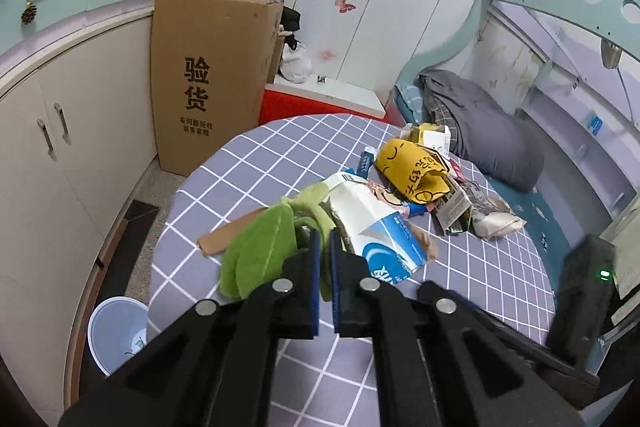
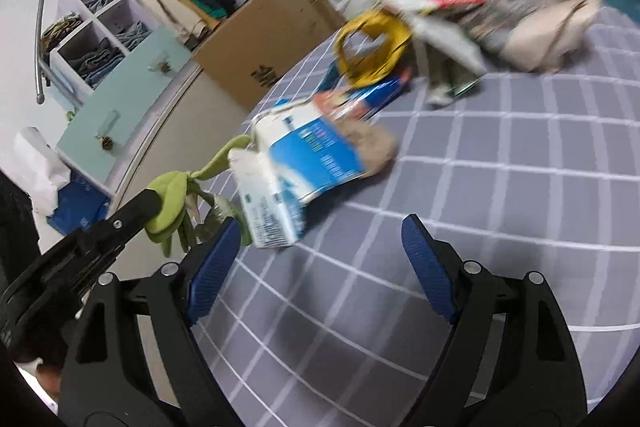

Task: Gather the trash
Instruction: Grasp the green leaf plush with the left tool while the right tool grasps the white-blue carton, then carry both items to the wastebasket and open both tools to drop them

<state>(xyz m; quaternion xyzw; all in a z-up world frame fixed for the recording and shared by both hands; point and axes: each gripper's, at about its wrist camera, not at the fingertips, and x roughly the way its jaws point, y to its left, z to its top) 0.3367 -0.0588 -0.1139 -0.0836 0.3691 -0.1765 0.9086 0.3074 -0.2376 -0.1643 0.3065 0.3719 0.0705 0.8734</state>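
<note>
The left tongs (image 1: 325, 247) are clamped on the soft, light green leafy thing (image 1: 260, 251), floppy so best pinched at its stem, at 9 o'clock of the stiff blue milk carton (image 2: 304, 163) on the bed (image 2: 500, 227); the right tongs (image 2: 320, 247) stand apart.

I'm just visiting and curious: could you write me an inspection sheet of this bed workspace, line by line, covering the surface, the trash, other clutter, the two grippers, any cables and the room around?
Surface: grey checked bedsheet.
Job's things: green leafy item; blue-and-white carton; yellow bag; flat cardboard piece; more wrappers behind.
Clutter: grey bedding bunched at the far end.
Grippers: left gripper shut on the green leafy item; right gripper open, nothing between its pads, near the carton.
Cables: nothing seen.
Surroundings: tall cardboard box, pale blue bin on the floor, cabinets, hanging clothes.
</note>
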